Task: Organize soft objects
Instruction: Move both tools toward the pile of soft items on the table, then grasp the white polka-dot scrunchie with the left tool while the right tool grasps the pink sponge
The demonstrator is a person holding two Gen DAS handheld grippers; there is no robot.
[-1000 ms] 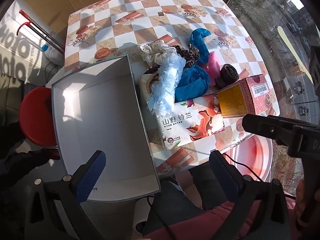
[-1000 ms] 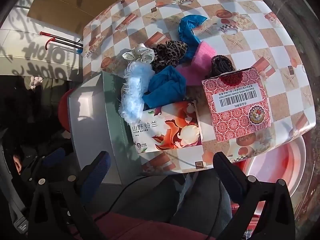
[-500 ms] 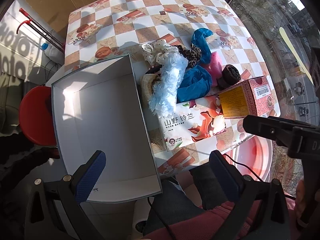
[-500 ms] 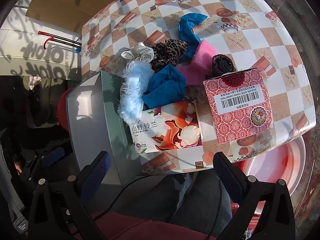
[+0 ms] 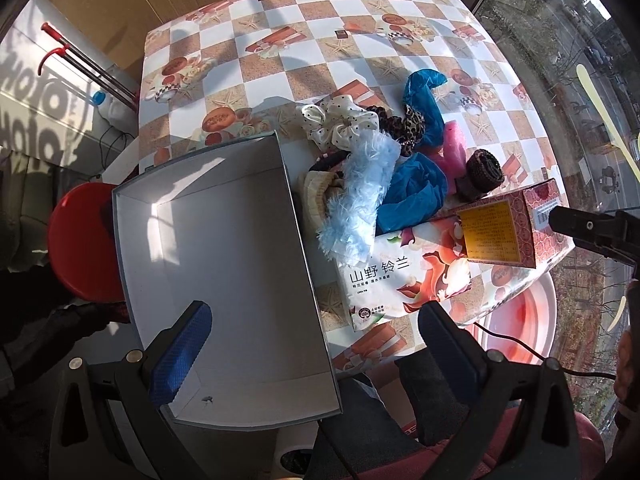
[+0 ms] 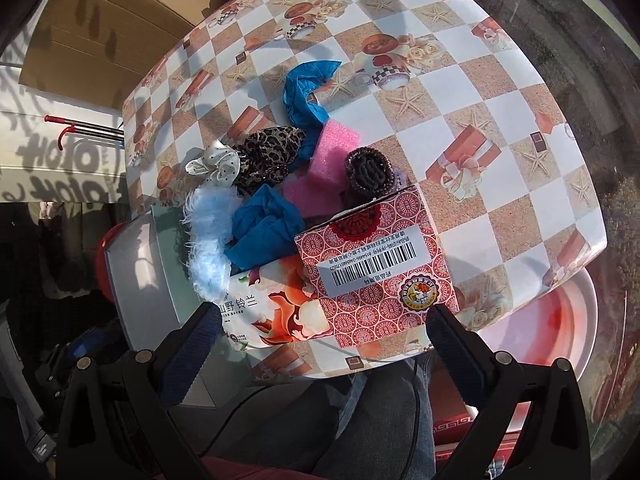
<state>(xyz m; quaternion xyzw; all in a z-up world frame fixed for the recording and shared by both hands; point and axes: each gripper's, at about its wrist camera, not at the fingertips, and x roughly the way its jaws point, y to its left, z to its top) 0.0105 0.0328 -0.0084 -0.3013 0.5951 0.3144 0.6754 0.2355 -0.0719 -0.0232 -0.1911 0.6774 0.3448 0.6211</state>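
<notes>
On the checkered tabletop (image 5: pixel 360 40): heaped soft objects (image 5: pixel 372 168).
Left gripper (image 5: pixel 316 344) and right gripper (image 6: pixel 324 336) both gape wide, holding nothing; pile sits frame centre, beside open grey box (image 5: pixel 224 280) overhanging the near edge.

Left-wrist view: tray (image 5: pixel 224 240) at centre-left – open top, interior bare. Soft pile (image 5: pixel 376 168) right of centre, walled at lower right by tissue box (image 5: pixel 400 276) and red box (image 5: pixel 516 228). Upper frame – bare tablecloth (image 5: pixel 304 40).
</notes>
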